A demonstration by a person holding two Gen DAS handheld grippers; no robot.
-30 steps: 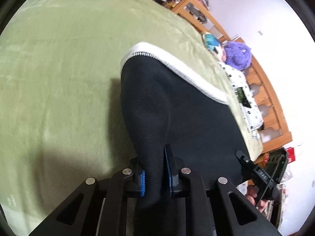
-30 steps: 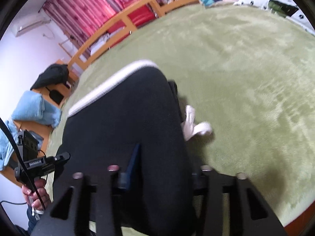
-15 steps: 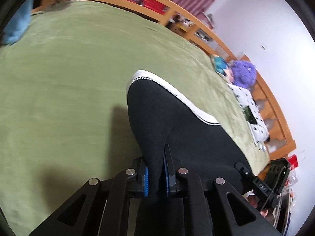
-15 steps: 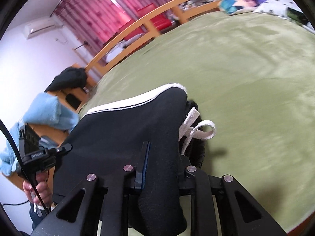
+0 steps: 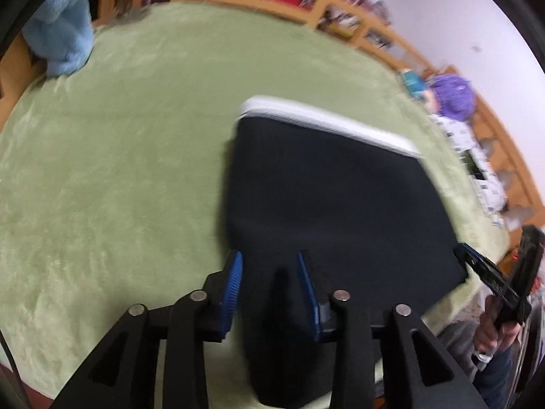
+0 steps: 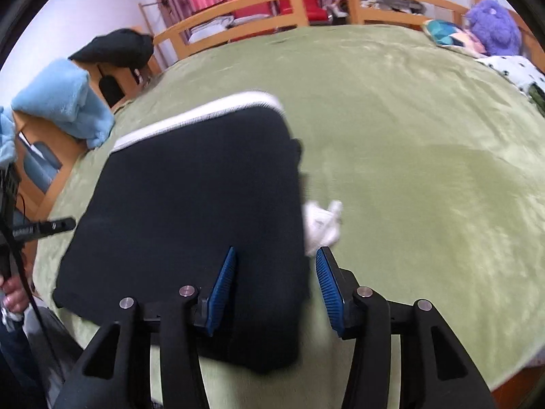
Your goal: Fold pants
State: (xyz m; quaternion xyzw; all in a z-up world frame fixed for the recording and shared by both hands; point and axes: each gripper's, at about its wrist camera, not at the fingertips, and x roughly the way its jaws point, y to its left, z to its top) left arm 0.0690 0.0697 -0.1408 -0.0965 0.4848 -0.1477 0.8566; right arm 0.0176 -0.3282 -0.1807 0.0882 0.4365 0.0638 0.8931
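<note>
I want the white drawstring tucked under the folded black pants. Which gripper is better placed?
Probably the right gripper: the white drawstring lies just past its open fingertips, at the black pants edge. The left gripper's view doesn't show it.

I count one pair of folded black pants with a white hem (image 6: 190, 211) on the one green plush blanket (image 6: 425, 170). Beyond the blanket: one purple plush toy (image 6: 494, 27), one light-blue fleece bundle (image 6: 64, 102).
</note>
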